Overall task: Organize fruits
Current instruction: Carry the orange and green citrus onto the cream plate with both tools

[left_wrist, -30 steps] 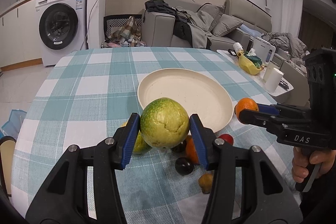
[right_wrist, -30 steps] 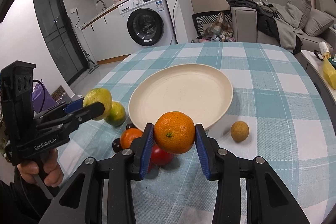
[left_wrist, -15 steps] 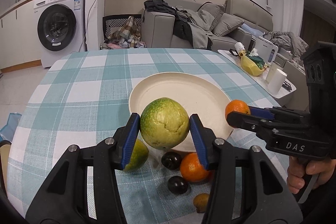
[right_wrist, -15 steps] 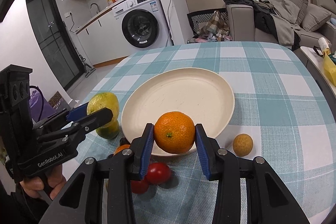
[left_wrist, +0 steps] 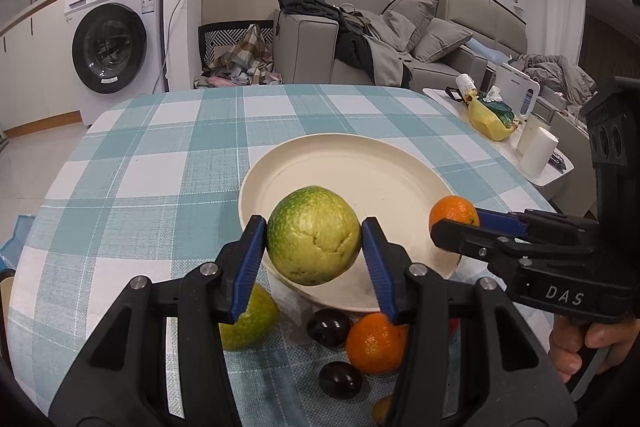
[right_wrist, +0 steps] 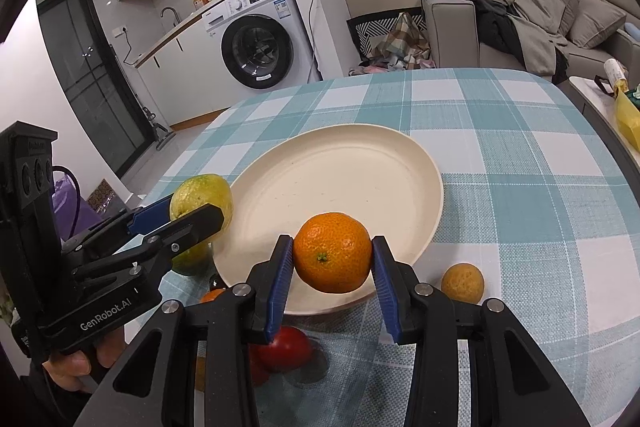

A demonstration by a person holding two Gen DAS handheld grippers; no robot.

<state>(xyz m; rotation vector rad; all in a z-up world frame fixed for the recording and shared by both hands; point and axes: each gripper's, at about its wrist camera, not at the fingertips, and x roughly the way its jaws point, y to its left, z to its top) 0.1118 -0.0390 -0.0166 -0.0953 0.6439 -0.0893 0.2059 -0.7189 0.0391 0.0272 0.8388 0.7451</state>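
My left gripper (left_wrist: 314,247) is shut on a large green-yellow citrus fruit (left_wrist: 313,235), held above the near left rim of the empty cream plate (left_wrist: 360,167). My right gripper (right_wrist: 332,259) is shut on an orange (right_wrist: 333,251), held above the plate's (right_wrist: 340,179) near rim. Each gripper shows in the other view, the right one (left_wrist: 452,223) with its orange (left_wrist: 452,213), the left one (right_wrist: 200,211) with its green fruit (right_wrist: 200,193). Loose on the cloth lie a second green fruit (left_wrist: 250,323), an orange (left_wrist: 374,345), two dark plums (left_wrist: 329,322), a red fruit (right_wrist: 285,349) and a small yellow-brown fruit (right_wrist: 463,283).
The round table (left_wrist: 160,155) has a teal checked cloth. A side table (left_wrist: 500,131) with a yellow bag and cups stands to the right. A washing machine (left_wrist: 116,43) and sofa (left_wrist: 380,39) are behind the table.
Both grippers have moved forward and in over the plate's near rim with their fruits still held. The loose fruits now lie nearer the lower edge of both views.
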